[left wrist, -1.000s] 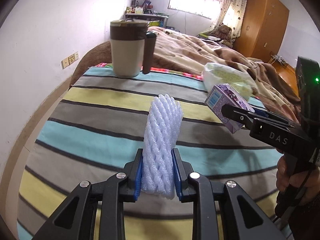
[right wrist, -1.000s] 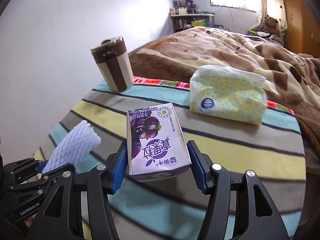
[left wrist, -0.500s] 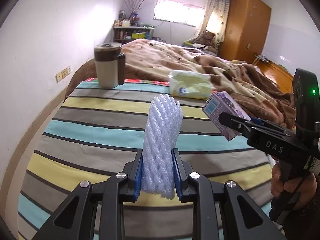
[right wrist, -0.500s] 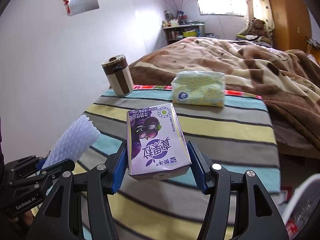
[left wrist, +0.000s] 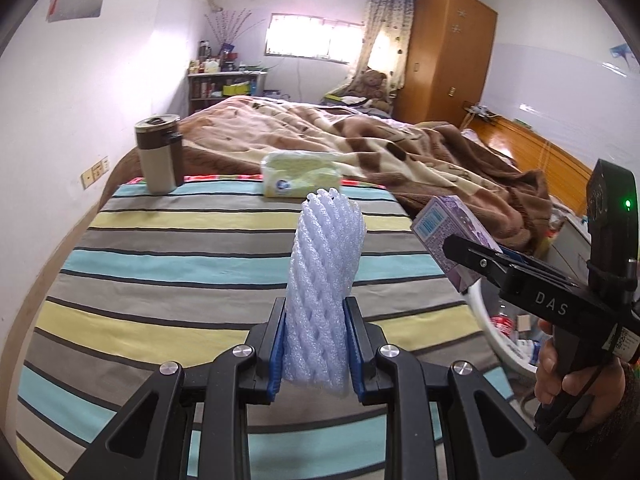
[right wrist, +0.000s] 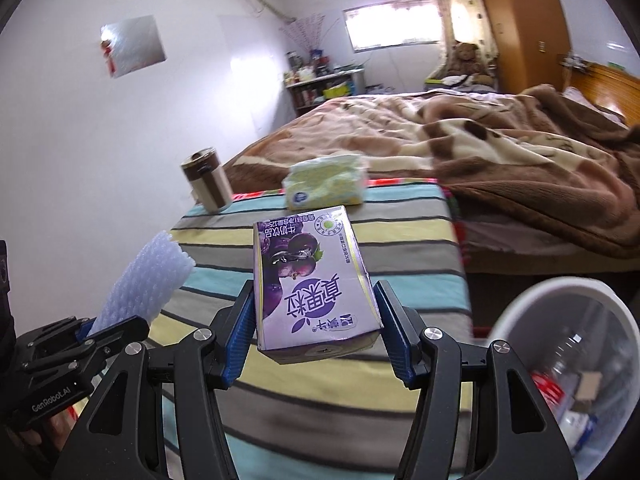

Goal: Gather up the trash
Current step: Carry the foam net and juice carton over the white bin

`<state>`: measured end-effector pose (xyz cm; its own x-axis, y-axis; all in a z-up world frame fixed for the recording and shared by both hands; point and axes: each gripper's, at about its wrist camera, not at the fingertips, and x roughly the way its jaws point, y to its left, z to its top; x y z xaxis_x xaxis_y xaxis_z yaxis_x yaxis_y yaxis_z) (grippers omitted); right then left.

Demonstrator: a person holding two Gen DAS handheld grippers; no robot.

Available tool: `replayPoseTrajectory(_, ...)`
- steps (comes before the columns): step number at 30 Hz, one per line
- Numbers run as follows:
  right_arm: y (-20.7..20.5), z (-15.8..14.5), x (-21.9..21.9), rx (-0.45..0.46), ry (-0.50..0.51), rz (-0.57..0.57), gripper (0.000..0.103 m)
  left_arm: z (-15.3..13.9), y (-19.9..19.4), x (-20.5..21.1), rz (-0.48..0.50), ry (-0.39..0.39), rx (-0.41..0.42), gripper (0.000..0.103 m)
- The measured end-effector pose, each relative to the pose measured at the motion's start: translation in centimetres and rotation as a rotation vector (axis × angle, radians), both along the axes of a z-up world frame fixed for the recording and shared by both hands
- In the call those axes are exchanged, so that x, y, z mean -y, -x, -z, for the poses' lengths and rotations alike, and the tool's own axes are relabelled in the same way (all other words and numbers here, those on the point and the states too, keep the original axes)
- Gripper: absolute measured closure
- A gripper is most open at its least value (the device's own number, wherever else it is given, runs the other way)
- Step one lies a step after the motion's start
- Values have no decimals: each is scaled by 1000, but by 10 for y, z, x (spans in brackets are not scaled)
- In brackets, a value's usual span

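Observation:
My left gripper (left wrist: 316, 344) is shut on a white foam net sleeve (left wrist: 324, 280) and holds it upright above the striped tablecloth (left wrist: 180, 264). The sleeve also shows at the left of the right wrist view (right wrist: 148, 280). My right gripper (right wrist: 316, 336) is shut on a purple drink carton (right wrist: 312, 280), held above the table's right side; the carton also shows in the left wrist view (left wrist: 452, 232). A white trash bin (right wrist: 560, 312) with trash inside stands on the floor, right of the table, below and right of the carton.
A brown and beige lidded mug (left wrist: 158, 154) and a yellow tissue pack (left wrist: 300, 178) stand at the table's far edge. A bed with a brown blanket (left wrist: 400, 148) lies behind. A white wall is to the left.
Both grippers have pulled back and risen from the table with their items. The right gripper has shifted right, and the white bin has come into view.

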<state>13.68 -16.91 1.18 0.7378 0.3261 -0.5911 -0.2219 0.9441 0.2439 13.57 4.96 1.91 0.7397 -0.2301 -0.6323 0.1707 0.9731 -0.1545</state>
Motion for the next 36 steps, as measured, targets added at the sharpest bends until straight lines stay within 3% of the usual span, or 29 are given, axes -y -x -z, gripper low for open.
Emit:
replayPoseTrajectory(20, 49, 3, 108, 24, 17, 325, 44, -3, 17, 125, 238, 13, 10, 76)
replayPoseTrajectory(27, 58, 12, 139, -4, 56, 438, 44, 4, 11, 173, 332, 17, -17, 76)
replayPoseTrajectory(36, 58, 31, 165, -69, 64, 490, 44, 18, -7, 232, 411, 3, -63, 76)
